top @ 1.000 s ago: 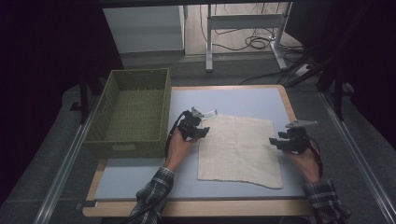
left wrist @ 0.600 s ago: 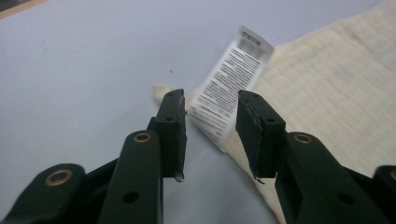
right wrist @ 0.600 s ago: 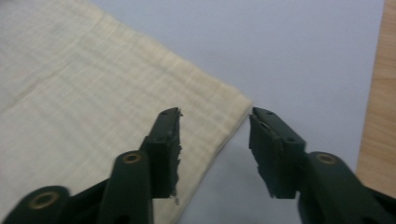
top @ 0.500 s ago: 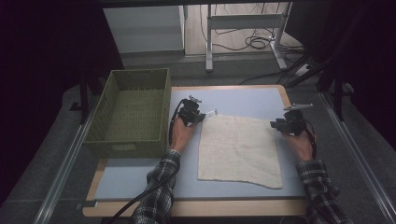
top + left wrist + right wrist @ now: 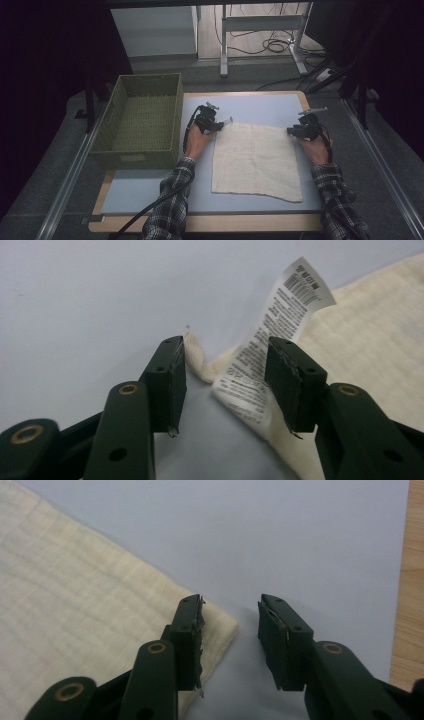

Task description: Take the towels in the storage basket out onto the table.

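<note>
I see the cream cloth (image 5: 257, 162) flat on the blue surface (image 5: 150, 192). My left gripper (image 5: 225, 385) has its jaws spread around the far-left corner and its label (image 5: 272, 335) — my right gripper (image 5: 230, 640) gapes at the far-right corner.

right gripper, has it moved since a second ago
Yes. In the high view the right gripper has gone forward along the cloth's right edge to its far corner, nearer the table's far edge.
</note>
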### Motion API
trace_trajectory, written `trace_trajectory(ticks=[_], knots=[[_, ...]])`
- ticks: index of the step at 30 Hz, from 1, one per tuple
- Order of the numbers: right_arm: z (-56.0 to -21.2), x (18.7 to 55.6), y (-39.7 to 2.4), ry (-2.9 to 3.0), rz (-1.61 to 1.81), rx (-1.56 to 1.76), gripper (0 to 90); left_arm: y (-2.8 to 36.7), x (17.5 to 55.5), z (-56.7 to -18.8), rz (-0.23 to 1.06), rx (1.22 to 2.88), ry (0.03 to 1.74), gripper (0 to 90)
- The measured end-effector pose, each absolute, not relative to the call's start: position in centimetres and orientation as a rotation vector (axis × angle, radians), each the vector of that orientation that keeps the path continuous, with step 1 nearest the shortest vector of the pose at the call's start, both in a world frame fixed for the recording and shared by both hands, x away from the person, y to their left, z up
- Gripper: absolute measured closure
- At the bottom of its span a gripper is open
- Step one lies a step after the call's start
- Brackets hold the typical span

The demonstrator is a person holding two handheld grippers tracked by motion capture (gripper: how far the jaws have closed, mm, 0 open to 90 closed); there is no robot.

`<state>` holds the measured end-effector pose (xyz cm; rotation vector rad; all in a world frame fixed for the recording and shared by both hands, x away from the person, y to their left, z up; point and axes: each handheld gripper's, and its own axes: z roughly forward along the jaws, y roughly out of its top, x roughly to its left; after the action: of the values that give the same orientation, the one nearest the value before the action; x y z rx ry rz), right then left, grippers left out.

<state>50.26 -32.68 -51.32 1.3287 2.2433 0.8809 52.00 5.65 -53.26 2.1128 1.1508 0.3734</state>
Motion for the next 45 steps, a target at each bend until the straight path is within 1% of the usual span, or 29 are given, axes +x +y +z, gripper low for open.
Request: trace_trajectory(ticks=[2,3,4,5,6,7,9,10,13,14,15,18,20,21,23,24,26,32,34,36,40,42,45], knots=[[-51.3,50.2,-32.5,2.257,0.885,1.324,73.5,5.4,51.9,-53.1,0.359,2.115,1.169,60.3],[-51.3,50.2,-32.4,2.262,0.886,1.321,77.9,5.2,51.9,-53.1,0.352,2.114,1.177,63.3],[-51.3,50.2,-32.3,2.273,0.896,1.321,82.4,5.1,51.8,-53.0,0.341,2.123,1.173,67.8],[-51.3,50.1,-32.3,2.285,0.905,1.318,85.1,5.0,51.8,-52.9,0.322,2.133,1.160,73.6],[-51.2,50.1,-32.1,2.292,0.901,1.317,86.2,4.9,51.7,-52.9,0.302,2.133,1.155,82.6],[-51.2,50.1,-32.0,2.297,0.891,1.313,86.8,4.7,51.7,-52.8,0.313,2.144,1.148,85.9],[-51.0,50.1,-31.9,2.303,0.872,1.295,87.4,4.6,51.7,-52.6,0.335,2.167,1.127,87.7],[-50.9,50.1,-31.8,2.298,0.864,1.289,87.5,4.6,51.7,-52.5,0.356,2.175,1.119,88.0],[-50.1,50.5,-32.0,2.262,0.874,1.284,87.5,4.9,52.0,-51.9,0.419,2.126,1.124,88.1],[-49.7,50.7,-32.1,2.257,0.877,1.275,87.5,5.1,52.4,-51.2,0.468,2.100,1.124,88.2],[-49.0,51.1,-32.2,2.242,0.891,1.268,87.6,5.3,52.8,-50.3,0.489,2.068,1.124,88.2],[-47.7,51.7,-32.3,2.205,0.925,1.267,87.5,5.2,53.0,-49.1,0.503,2.052,1.108,88.1],[-47.3,51.6,-32.3,2.204,0.932,1.250,87.6,5.1,52.5,-48.8,0.529,2.062,1.086,88.0],[-47.1,51.2,-32.3,2.206,0.937,1.237,87.6,5.1,52.1,-48.8,0.520,2.056,1.080,87.9],[-46.9,50.5,-32.6,2.206,0.967,1.229,87.5,5.2,51.4,-48.9,0.518,2.045,1.076,87.9],[-46.9,49.5,-32.9,2.216,0.980,1.213,87.5,5.3,51.0,-49.0,0.509,2.037,1.071,87.8],[-46.9,49.1,-33.0,2.219,0.983,1.207,87.5,5.4,50.0,-49.0,0.515,2.037,1.056,87.7],[-47.0,45.2,-33.7,2.252,1.037,1.151,87.5,5.9,46.6,-49.2,0.497,2.031,1.003,87.5],[-47.2,43.2,-34.0,2.264,1.061,1.130,87.5,6.1,45.4,-49.2,0.493,2.030,0.983,87.3],[-47.3,42.7,-34.1,2.266,1.063,1.126,87.5,6.3,44.2,-49.3,0.502,2.035,0.958,87.3],[-47.7,39.6,-34.4,2.290,1.077,1.093,87.5,6.6,42.1,-49.5,0.481,2.025,0.923,87.0],[-47.7,39.2,-34.4,2.292,1.078,1.088,87.5,6.8,41.0,-49.7,0.475,2.023,0.903,87.0],[-47.8,37.5,-34.5,2.297,1.092,1.068,87.5,7.1,39.6,-50.1,0.462,2.020,0.877,86.9]])
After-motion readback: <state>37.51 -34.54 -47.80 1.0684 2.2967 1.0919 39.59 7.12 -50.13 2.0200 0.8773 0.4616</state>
